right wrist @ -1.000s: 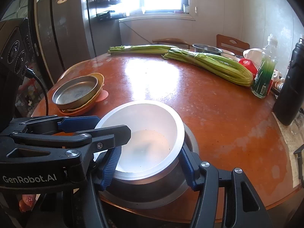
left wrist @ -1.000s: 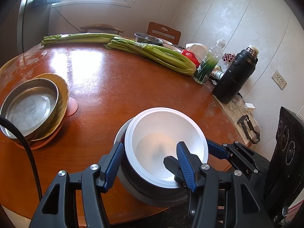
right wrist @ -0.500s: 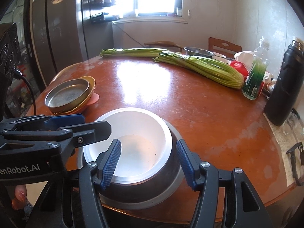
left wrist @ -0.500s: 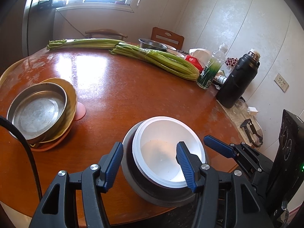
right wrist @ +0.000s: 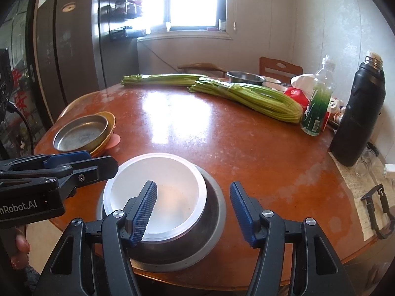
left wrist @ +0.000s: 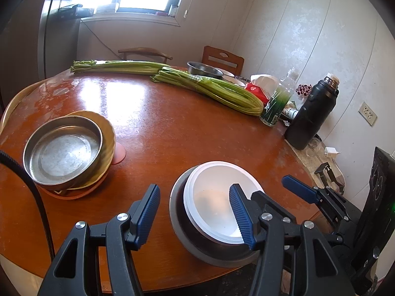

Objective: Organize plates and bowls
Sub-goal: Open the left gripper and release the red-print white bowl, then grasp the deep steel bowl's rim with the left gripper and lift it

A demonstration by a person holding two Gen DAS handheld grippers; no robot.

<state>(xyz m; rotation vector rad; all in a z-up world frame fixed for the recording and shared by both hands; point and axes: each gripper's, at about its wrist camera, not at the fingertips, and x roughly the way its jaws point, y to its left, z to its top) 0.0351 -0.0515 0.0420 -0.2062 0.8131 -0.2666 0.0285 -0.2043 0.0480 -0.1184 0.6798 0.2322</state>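
right gripper [right wrist: 193,213]: jaws opening, we see nothing pinched; white bowl [right wrist: 158,192] rim between them, nested in steel bowl [right wrist: 212,212]
left gripper [left wrist: 195,213]: open, empty, left of the bowls
left view only: wall socket [left wrist: 369,116]
right view only: fridge [right wrist: 71,49]

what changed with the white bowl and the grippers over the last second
The right gripper let go of the white bowl: its jaws are opening, with only the bowl's near right rim between them, untouched. The bowl now sits nested in the grey metal bowl. The left gripper kept its opening. The metal pan stack stayed put.
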